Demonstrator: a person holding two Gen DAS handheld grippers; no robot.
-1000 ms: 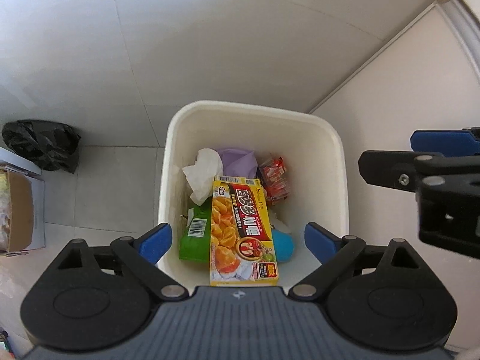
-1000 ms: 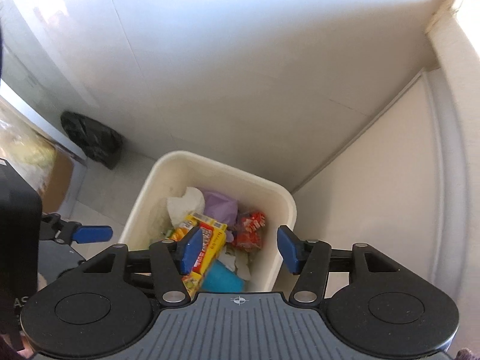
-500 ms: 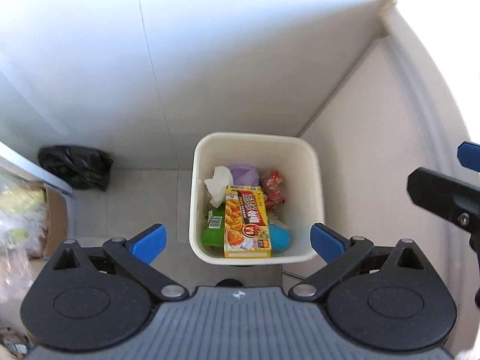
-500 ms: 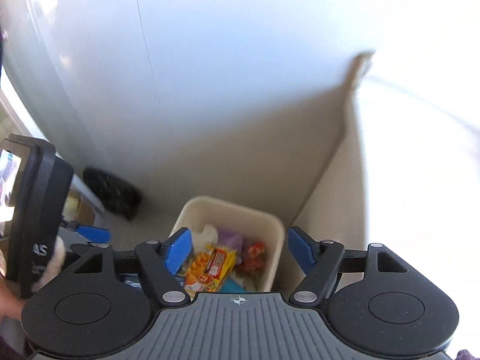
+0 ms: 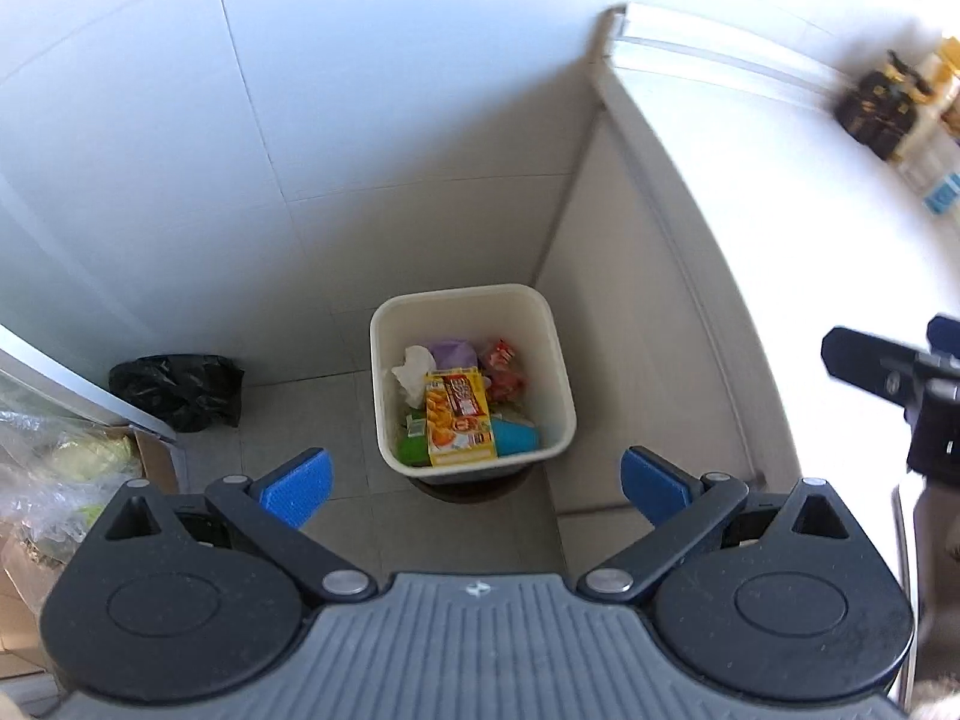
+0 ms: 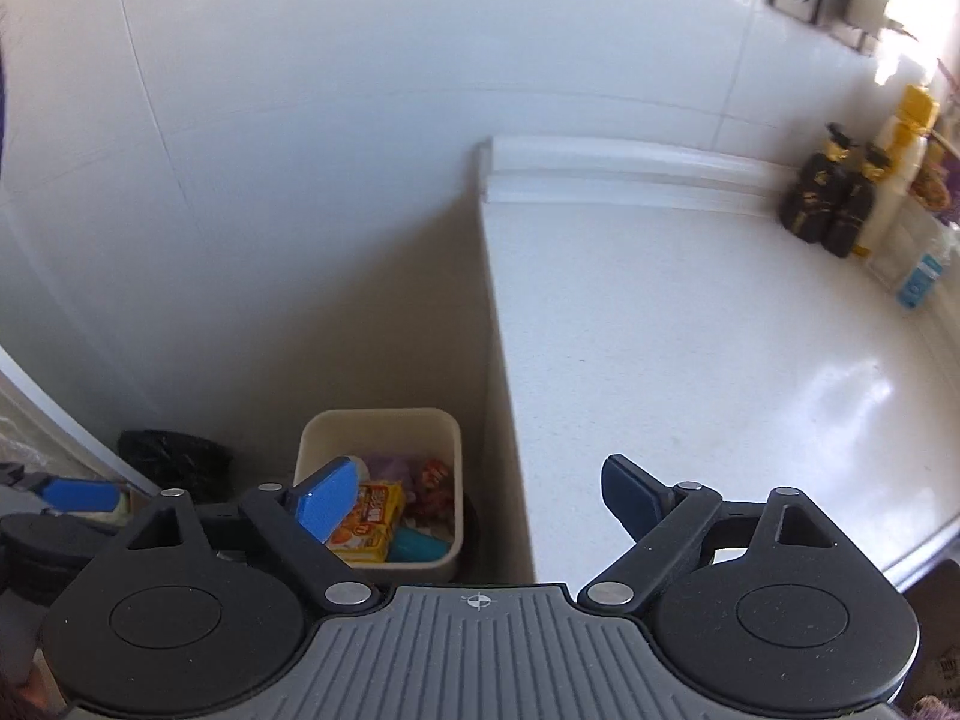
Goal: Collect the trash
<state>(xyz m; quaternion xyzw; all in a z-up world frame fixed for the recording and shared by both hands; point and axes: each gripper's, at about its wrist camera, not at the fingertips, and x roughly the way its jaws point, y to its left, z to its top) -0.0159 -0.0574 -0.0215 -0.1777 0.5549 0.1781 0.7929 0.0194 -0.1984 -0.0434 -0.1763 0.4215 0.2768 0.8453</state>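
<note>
Grippers, left gripper and right gripper, had risen clear of the bin; both spread, right just widening, nothing between; deposit apparently complete.

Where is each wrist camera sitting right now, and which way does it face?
Left wrist: high above the floor, facing steeply down at the bin; own left gripper open, right gripper at the edge.
Right wrist: facing down across the countertop edge; own gripper open, empty.
Shared: bin, yellow box, black bag.
</note>
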